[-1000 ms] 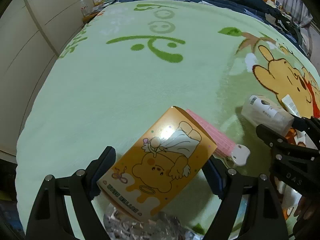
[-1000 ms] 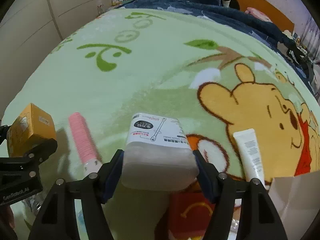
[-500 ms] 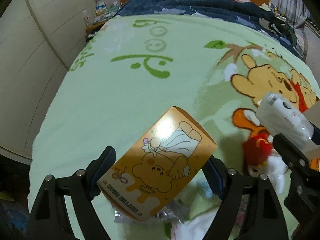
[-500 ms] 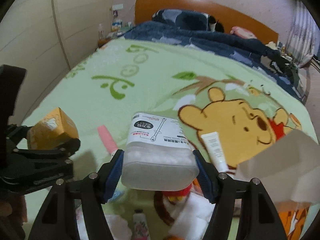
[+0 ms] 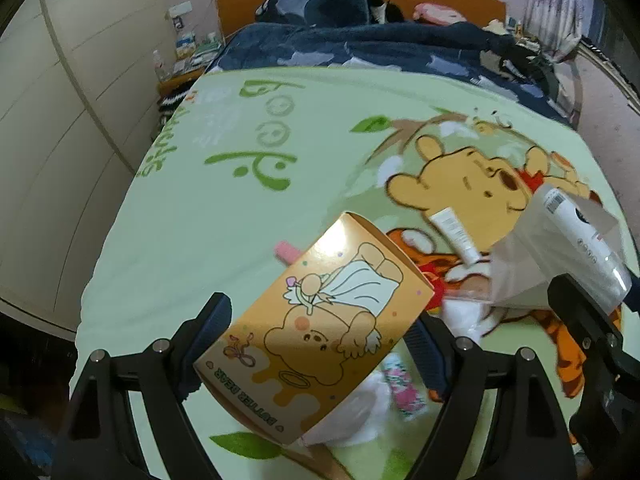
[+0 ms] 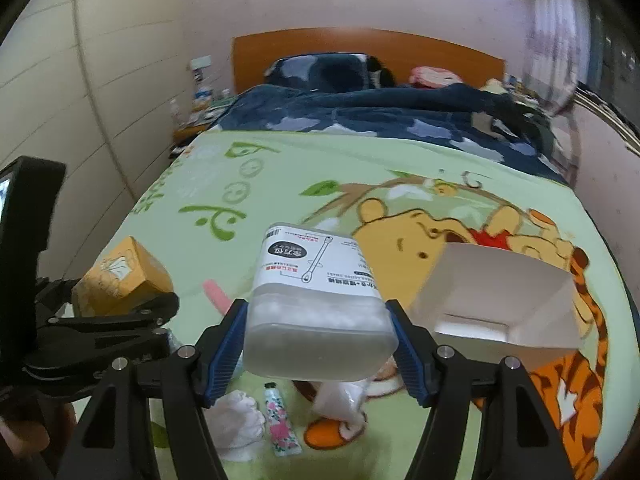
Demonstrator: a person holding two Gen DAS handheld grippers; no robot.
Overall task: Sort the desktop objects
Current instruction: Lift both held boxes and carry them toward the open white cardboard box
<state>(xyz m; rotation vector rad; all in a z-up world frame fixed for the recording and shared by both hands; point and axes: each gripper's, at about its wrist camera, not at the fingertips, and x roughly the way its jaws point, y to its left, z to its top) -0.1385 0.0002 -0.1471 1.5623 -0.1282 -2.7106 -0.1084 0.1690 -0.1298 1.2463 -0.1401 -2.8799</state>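
Above the bed [image 6: 280,168], right fingers [image 6: 316,344] clamp the cotton-swab tub [image 6: 316,300], white box [image 6: 504,300] at 3 o'clock, nearer this hand; left fingers [image 5: 320,340] clamp the orange carton [image 5: 316,328].

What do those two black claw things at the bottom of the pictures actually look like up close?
Each gripper is a matte black frame of angular struts joined by silver screw heads. The left gripper and the right gripper both end in two fingers lined with ribbed dark blue pads. No cables or sleeves show.
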